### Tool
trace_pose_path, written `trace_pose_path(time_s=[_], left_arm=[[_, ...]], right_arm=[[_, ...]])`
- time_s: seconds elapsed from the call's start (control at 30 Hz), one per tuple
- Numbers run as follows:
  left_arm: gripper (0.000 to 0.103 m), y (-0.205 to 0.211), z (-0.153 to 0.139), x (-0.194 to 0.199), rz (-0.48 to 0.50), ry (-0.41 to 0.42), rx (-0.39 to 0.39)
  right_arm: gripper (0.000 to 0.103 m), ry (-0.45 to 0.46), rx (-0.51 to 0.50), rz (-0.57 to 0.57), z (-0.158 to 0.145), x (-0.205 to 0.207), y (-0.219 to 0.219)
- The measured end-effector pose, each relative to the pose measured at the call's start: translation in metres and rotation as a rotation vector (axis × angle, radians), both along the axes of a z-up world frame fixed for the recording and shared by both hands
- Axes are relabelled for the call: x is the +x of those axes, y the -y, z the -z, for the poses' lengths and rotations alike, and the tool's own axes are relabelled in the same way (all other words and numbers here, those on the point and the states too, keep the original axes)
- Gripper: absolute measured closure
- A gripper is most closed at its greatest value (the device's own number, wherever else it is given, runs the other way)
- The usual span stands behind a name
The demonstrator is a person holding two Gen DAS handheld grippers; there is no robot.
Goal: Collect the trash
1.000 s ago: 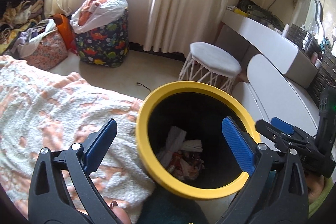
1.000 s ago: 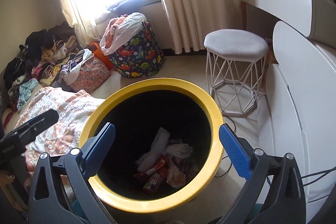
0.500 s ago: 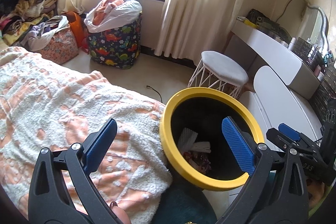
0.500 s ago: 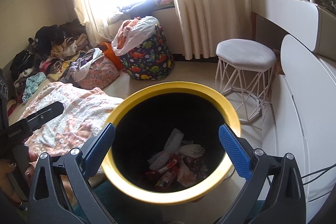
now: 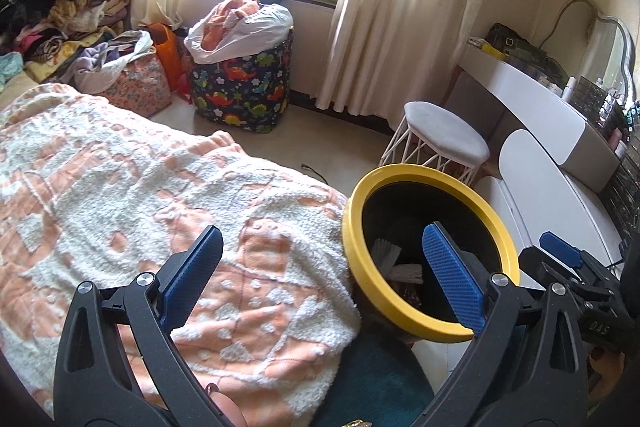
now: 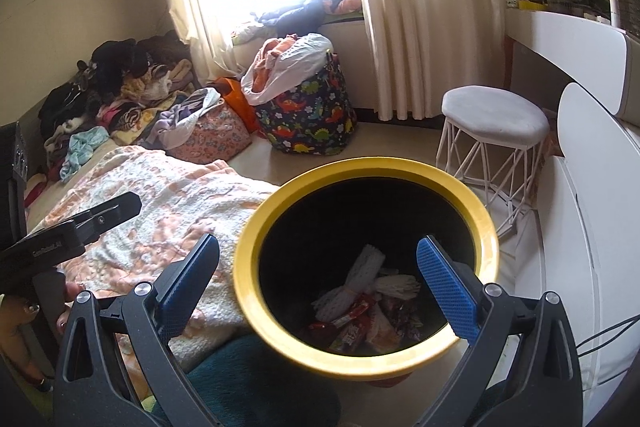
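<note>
You've pulled both grippers up and back from the round black bin with the thick yellow rim (image 6: pixel 366 267). A sec ago it filled most of each view; now it sits lower and smaller, w/ more of the room showing around it. In the left wrist view the bin has slid toward the right and the fuzzy white-and-peach blanket (image 5: pixel 152 211) takes up most of the frame.

Your left gripper (image 5: pixel 320 275) is spread wide, nothing btwn the blue pads. Your right gripper (image 6: pixel 316 279) is also wide and empty, hanging above the bin mouth.

The trash itself is at the bottom of the bin: white netted foam sleeves (image 6: pixel 360 281) and red snack wrappers (image 6: pixel 352 323), piled loose. So whatever you were carrying looks already dropped, and the bin is the collection point, standing on the floor just beside the blanket's edge, near the white wire-frame stool (image 6: pixel 494 131).

My read: the drop is done and you're free for the next pickup. Left cam now faces the blanket, but I can't spot any obvious litter on it. The clothes piles and the dinosaur-print fabric hamper (image 5: pixel 240 87) by the window look like laundry, not trash. Scan the floor and the white desk (image 5: pixel 532 103) before you commit.
</note>
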State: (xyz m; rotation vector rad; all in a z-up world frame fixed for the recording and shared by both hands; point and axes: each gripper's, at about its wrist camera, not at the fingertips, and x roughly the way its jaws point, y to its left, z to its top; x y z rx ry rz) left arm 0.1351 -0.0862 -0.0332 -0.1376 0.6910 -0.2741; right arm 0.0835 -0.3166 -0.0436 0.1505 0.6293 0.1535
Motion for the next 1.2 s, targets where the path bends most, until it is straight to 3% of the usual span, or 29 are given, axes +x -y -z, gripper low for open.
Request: trace_pose_path(time_s=[0.3, 0.67, 1.2], left_arm=[[0.011, -0.012, 0.001, -0.015, -0.030, 0.019, 0.042], [0.011, -0.027, -0.004, -0.042, -0.086, 0.097, 0.087], [0.011, -0.051, -0.017, -0.085, -0.150, 0.237, 0.160]], right_arm=[[0.007, 0.027, -0.004, -0.026, 0.000, -0.010, -0.014], [0.007, 0.096, 0.015, -0.012, -0.002, -0.027, -0.024], [0.007, 0.359, 0.048, -0.015, -0.022, -0.068, -0.038]])
